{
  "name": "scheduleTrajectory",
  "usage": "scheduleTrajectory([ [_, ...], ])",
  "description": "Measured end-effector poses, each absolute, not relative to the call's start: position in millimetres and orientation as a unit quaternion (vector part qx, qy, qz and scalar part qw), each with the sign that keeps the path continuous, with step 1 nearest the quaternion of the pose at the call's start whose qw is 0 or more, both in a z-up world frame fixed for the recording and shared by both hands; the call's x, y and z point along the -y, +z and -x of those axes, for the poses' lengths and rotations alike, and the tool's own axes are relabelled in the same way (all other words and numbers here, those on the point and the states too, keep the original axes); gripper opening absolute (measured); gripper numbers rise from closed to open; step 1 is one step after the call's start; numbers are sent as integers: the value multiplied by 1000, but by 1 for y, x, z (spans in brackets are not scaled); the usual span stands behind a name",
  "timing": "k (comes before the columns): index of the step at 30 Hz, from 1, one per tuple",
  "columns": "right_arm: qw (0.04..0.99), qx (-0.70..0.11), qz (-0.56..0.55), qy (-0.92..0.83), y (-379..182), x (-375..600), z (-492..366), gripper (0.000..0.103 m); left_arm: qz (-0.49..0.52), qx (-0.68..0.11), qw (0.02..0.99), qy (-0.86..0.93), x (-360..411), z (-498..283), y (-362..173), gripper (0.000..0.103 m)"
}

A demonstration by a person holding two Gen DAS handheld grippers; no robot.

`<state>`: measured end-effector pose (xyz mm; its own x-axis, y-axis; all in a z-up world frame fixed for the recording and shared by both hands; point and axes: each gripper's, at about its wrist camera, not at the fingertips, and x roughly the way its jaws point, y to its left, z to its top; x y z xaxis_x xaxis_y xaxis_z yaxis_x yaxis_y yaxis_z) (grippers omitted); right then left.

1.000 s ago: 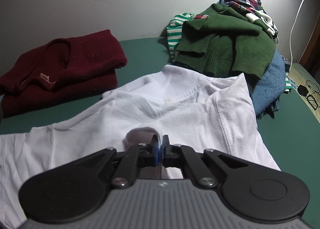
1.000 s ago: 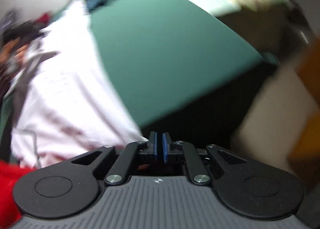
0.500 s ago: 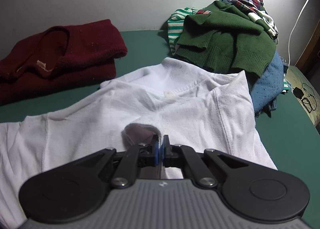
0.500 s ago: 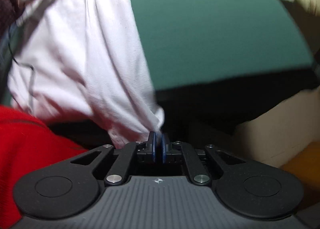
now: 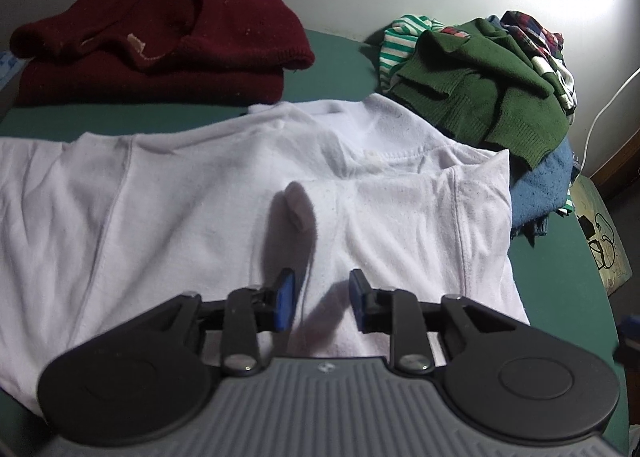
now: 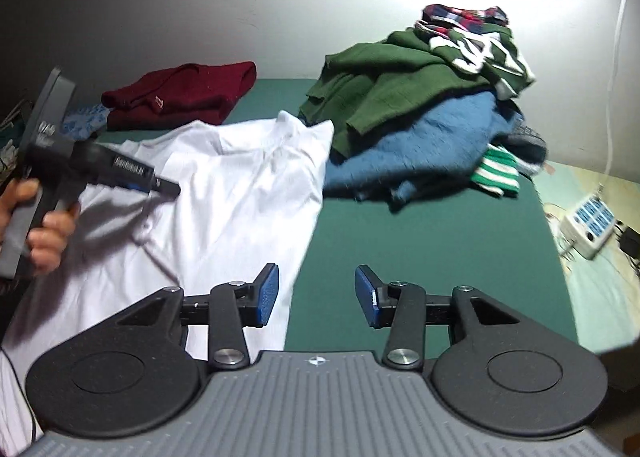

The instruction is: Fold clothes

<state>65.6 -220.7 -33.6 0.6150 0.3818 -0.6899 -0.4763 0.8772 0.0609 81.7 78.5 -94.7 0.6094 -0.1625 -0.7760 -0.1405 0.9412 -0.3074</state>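
Upper left of the left view, maroon sweater [image 5: 160, 45] is sitting folded, out of my way. Centre, white shirt [image 5: 240, 193] is lying flat for folding. My left gripper [image 5: 322, 299] is opening, cloth released. Right gripper [image 6: 316, 295] is opening over green table [image 6: 420, 241], empty. Unfolded pile [image 6: 420, 113] is waiting upper right.

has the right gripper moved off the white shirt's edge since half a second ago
Yes. The right gripper, jaws opening and empty, has swung up from the table's front edge; it now faces the clothes pile, the white shirt lying loose.
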Motion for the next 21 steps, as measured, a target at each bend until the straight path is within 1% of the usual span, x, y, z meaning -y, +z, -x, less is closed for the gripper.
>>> scheduleTrajectory([
  [2, 897, -362, 61, 245, -41, 207, -105, 46, 168, -439, 883, 2, -72, -80, -97, 27],
  [3, 897, -358, 60, 251, -45, 198, -124, 45, 165, -435, 885, 5, -69, -79, -97, 23],
  [4, 898, -354, 58, 255, -49, 190, -140, 45, 163, -432, 887, 7, -67, -79, -97, 23],
  [5, 898, -351, 58, 258, -52, 184, -154, 45, 161, -430, 888, 10, -65, -78, -98, 16],
  [6, 898, -349, 56, 263, -55, 179, -166, 45, 160, -428, 889, 13, -64, -78, -98, 6],
  [9, 895, -348, 62, 274, -63, 165, -193, 45, 155, -423, 892, 25, -62, -78, -99, 5],
  [10, 893, -350, 69, 276, -65, 161, -198, 43, 151, -422, 893, 30, -61, -78, -99, 5],
  [11, 890, -354, 78, 278, -67, 157, -202, 25, 144, -421, 895, 36, -59, -77, -99, 4],
  [12, 887, -358, 84, 279, -68, 155, -206, 10, 135, -420, 896, 44, -57, -77, -98, 3],
  [13, 887, -357, 87, 278, -67, 155, -207, 6, 124, -418, 898, 51, -54, -77, -97, 2],
  [14, 889, -352, 88, 277, -65, 156, -208, 5, 112, -415, 901, 58, -51, -77, -96, 0],
  [17, 897, -339, 103, 265, -64, 157, -212, 3, 97, -407, 905, 72, -47, -81, -92, 0],
  [21, 896, -346, 121, 250, -83, 156, -224, 3, 75, -413, 904, 77, -39, -94, -98, 1],
])
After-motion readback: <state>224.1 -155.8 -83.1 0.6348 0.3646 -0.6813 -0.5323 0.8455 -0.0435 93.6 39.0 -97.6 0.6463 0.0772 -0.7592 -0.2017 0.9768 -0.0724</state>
